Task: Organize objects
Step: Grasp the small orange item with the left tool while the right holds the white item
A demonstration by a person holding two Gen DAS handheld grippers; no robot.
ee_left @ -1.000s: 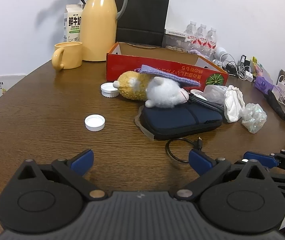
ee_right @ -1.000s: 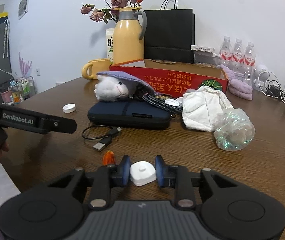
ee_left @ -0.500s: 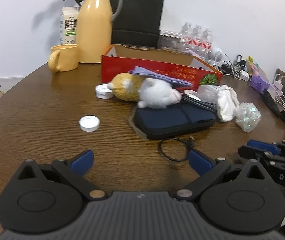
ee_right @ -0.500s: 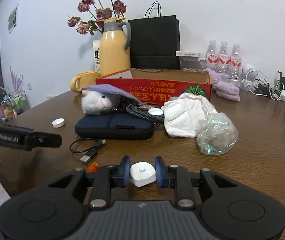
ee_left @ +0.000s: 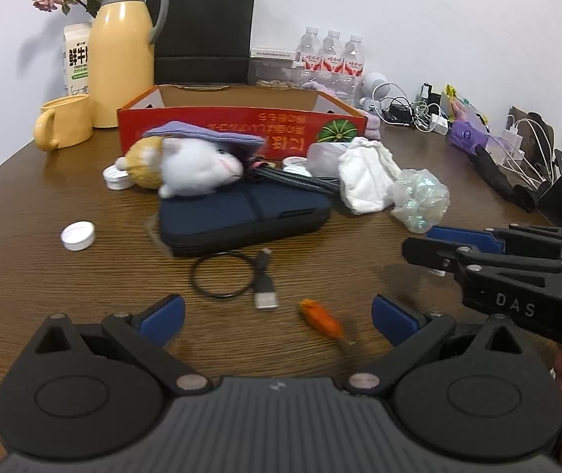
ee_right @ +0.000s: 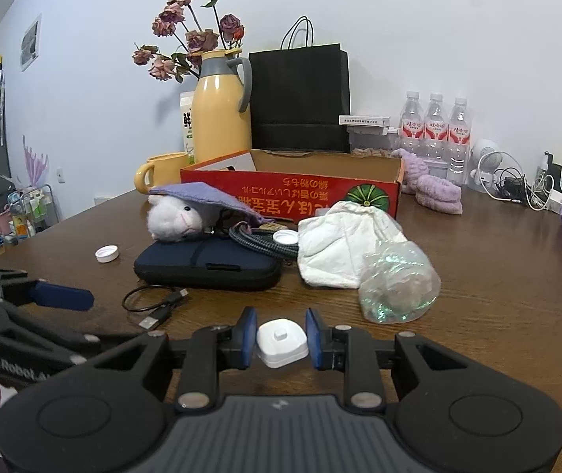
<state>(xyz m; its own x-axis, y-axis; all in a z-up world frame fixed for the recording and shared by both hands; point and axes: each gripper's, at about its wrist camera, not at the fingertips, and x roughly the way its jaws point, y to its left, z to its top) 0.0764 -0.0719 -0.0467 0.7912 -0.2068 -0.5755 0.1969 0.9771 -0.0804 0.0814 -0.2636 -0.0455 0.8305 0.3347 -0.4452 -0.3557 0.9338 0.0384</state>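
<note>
1. White plug (ee_right: 281,342) sits between the two blue pads of the right gripper (ee_right: 281,339). The pads press on both its sides, so that gripper is clamped on it, up off the surface (ee_right: 497,276).
2. Left gripper (ee_left: 277,315) has its pads far apart, with nothing between them. It hangs over the surface, nearer the camera than the pouch (ee_left: 241,216).
3. A dark blue pouch lies flat in the middle of the surface. It is our landmark.
4. A soft toy (ee_left: 190,165) lies at the far left end of the pouch, touching it, with a purple cloth (ee_left: 202,134) over it.
5. A red box (ee_left: 241,118) stands open behind the pouch.
6. A black cable (ee_left: 225,276) lies coiled in front of the pouch.
7. A small orange thing (ee_left: 320,319) lies in front of the pouch too, just right of the cable. It is blurry.
8. A white cap (ee_left: 77,235) lies left of the pouch, well apart.
9. A white cloth (ee_left: 367,181) and a shiny crumpled bag (ee_left: 419,201) lie right of the pouch.
10. A yellow jug (ee_left: 123,59) and mug (ee_left: 64,122) stand far behind the pouch, to the left.
</note>
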